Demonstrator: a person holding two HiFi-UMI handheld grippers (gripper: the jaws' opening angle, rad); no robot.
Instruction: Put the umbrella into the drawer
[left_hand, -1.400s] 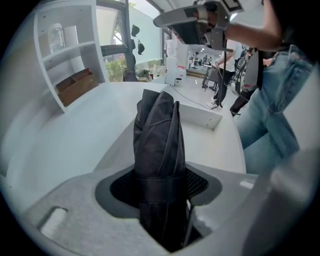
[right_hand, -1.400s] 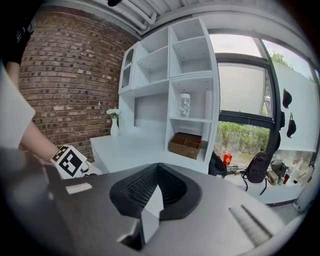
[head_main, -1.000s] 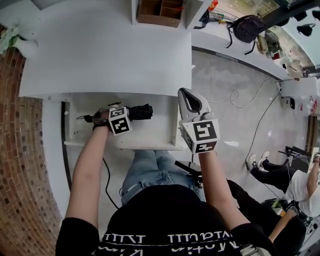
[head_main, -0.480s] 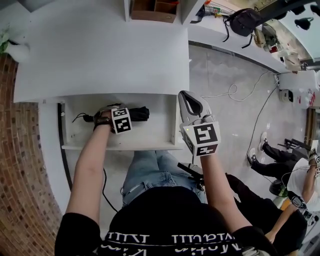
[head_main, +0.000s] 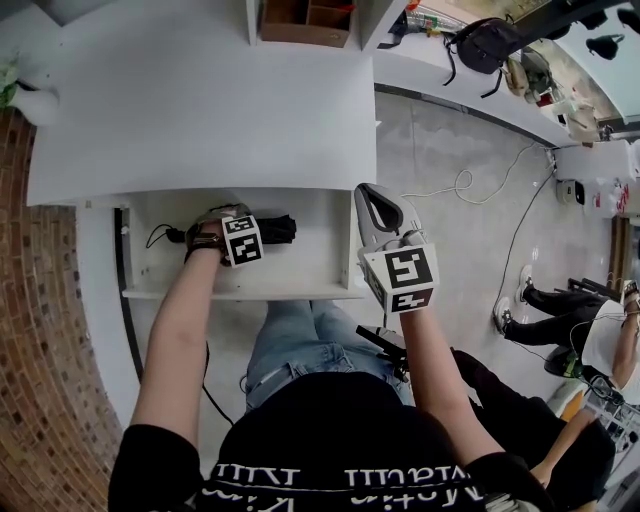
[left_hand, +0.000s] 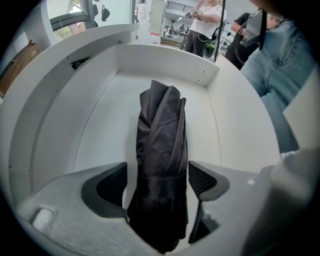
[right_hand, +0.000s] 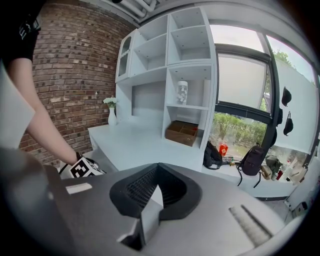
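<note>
A folded black umbrella (head_main: 277, 228) (left_hand: 162, 145) lies in the open white drawer (head_main: 240, 293) (left_hand: 165, 57), lengthwise along its floor. My left gripper (head_main: 226, 222) (left_hand: 156, 182) points steeply down into the drawer and straddles the umbrella's near end. Its jaws are opening, and the pads stand just off the fabric with the umbrella between them. My right gripper (head_main: 376, 206) (right_hand: 156, 187) hovers by the drawer's right side with its jaws together and nothing in them.
The white desk top (head_main: 200, 110) lies beyond the drawer, with a brown box (head_main: 305, 18) in the shelf unit behind it. A brick wall (head_main: 40, 330) runs along the left. A cable (head_main: 470, 190) trails over the floor on the right, where people sit.
My left gripper has sunk a little deeper into the drawer with the umbrella. The right gripper has stayed where it was.
</note>
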